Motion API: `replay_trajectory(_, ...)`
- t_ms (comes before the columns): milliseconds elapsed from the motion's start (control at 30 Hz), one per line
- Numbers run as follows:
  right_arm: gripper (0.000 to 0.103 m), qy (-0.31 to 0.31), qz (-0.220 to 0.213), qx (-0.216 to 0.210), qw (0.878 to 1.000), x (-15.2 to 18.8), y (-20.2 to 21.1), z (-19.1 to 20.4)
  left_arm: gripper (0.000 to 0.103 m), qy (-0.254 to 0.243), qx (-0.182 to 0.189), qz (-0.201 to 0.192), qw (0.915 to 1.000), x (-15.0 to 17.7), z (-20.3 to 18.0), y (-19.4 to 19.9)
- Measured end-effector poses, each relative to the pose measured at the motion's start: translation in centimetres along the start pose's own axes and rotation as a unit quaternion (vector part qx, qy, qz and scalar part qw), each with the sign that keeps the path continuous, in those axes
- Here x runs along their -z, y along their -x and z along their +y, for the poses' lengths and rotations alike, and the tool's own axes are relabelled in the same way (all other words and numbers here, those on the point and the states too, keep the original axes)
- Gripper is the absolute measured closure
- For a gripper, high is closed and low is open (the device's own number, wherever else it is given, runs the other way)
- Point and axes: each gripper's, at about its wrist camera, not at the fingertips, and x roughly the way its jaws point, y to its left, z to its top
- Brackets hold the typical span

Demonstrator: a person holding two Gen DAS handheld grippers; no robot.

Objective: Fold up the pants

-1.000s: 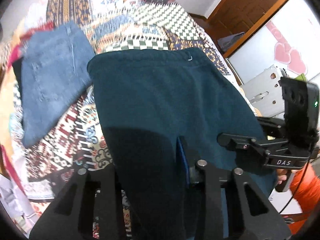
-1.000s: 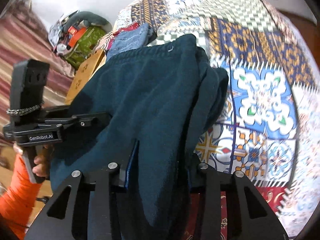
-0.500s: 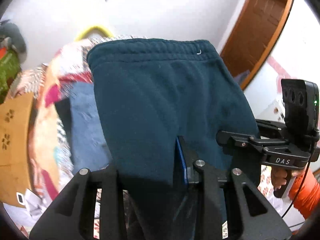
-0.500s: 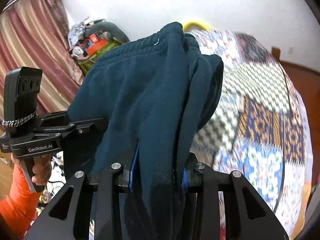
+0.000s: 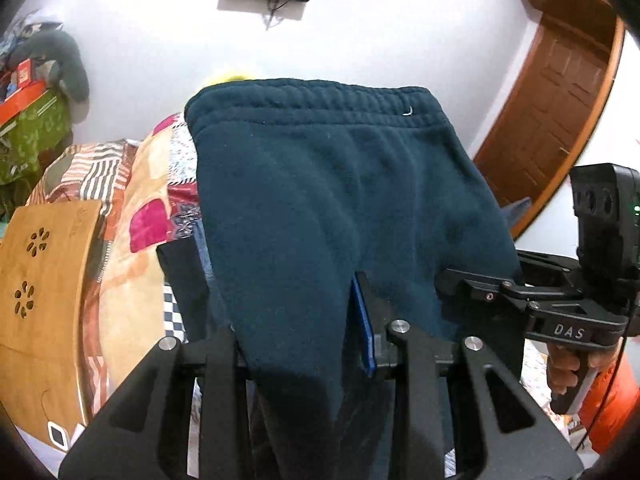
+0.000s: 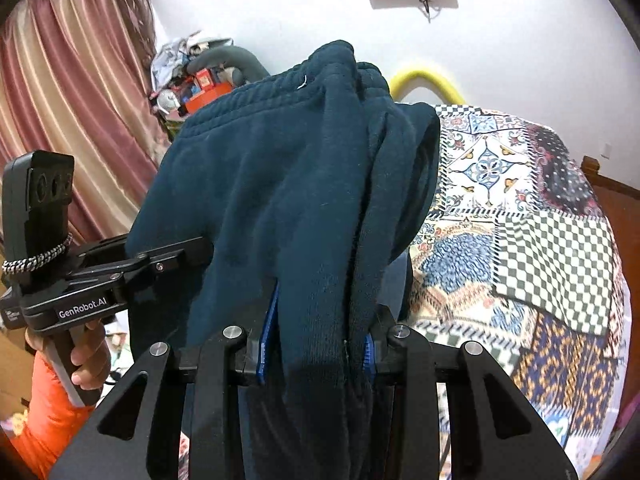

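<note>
Dark teal sweatpants (image 5: pixel 332 200) hang lifted in the air, waistband up, held between both grippers. My left gripper (image 5: pixel 304 340) is shut on the fabric near one side. My right gripper (image 6: pixel 320 344) is shut on a bunched fold of the same sweatpants (image 6: pixel 280 200). Each gripper shows in the other's view: the right one (image 5: pixel 500 292) at the right of the left wrist view, the left one (image 6: pixel 160 260) at the left of the right wrist view. The lower part of the pants is hidden under the grippers.
A patchwork quilt covers the bed (image 6: pixel 520 240) below. Folded blue jeans (image 5: pixel 204 256) lie on the bed behind the sweatpants. A wooden board (image 5: pixel 40 280) stands at left, a wooden door (image 5: pixel 560 100) at right, a curtain (image 6: pixel 60 100) and clutter (image 6: pixel 200 80) by the wall.
Both grippers have lifted and tilted upward with the sweatpants. The views swung from the bed surface to the wall, and the pants now hang raised off the quilt.
</note>
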Motion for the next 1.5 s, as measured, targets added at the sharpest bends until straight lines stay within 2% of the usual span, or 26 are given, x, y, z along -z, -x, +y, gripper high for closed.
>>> replay_trajectory(400, 0.072, -0.032, 0.071, 0.019, 0.997, -2.1, -12.6, -3.6, 0.072, 0.03, -0.061, 0.058, 0.996, -0.5, 6.2, -11.6)
replay_trajectory(467, 0.072, -0.031, 0.083, 0.019, 0.996, -1.9, -13.9, -4.0, 0.072, 0.039, -0.075, 0.066, 0.9943, -0.2, 6.9, -13.1)
replay_trajectory(533, 0.071, -0.015, 0.1, 0.032, 0.994, -1.7, -15.5, -3.9, 0.072, 0.048, -0.104, 0.075, 0.9905, 0.4, 7.9, -15.2)
replay_trajectory(567, 0.07, -0.009, 0.113, 0.041, 0.993, -1.3, -16.3, -4.1, 0.072, 0.052, -0.106, 0.081, 0.9898, 0.7, 8.3, -16.0)
replay_trajectory(633, 0.069, -0.008, 0.128, 0.05, 0.991, -0.9, -17.0, -4.2, 0.071, 0.057, -0.099, 0.083, 0.99, 1.1, 8.6, -16.7)
replay_trajectory(767, 0.067, -0.002, 0.115, 0.044, 0.992, -0.2, -15.2, -4.4, 0.069, 0.036, -0.115, 0.075, 0.9898, 1.5, 7.7, -15.4)
replay_trajectory(900, 0.067, -0.003, 0.102, 0.042, 0.994, 1.0, -12.3, -4.9, 0.069, 0.028, -0.147, 0.073, 0.986, 2.4, 7.3, -13.1)
replay_trajectory(1000, 0.067, -0.002, 0.075, 0.06, 0.995, 2.1, -8.3, -4.3, 0.069, 0.024, -0.167, 0.058, 0.9839, 3.3, 6.4, -10.5)
replay_trajectory(1067, 0.067, 0.001, 0.054, 0.066, 0.996, 2.3, -5.7, -3.7, 0.069, 0.021, -0.167, 0.041, 0.9848, 3.6, 5.6, -7.6)
replay_trajectory(1267, 0.067, 0.027, -0.03, 0.058, 0.997, 2.3, 3.1, -0.1, 0.069, 0.008, -0.146, -0.04, 0.9885, 3.8, 1.5, 3.3)
replay_trajectory(1500, 0.066, 0.067, -0.152, 0.048, 0.985, 3.7, 14.6, 6.2, 0.069, -0.016, -0.129, -0.147, 0.9807, 5.1, -4.7, 16.5)
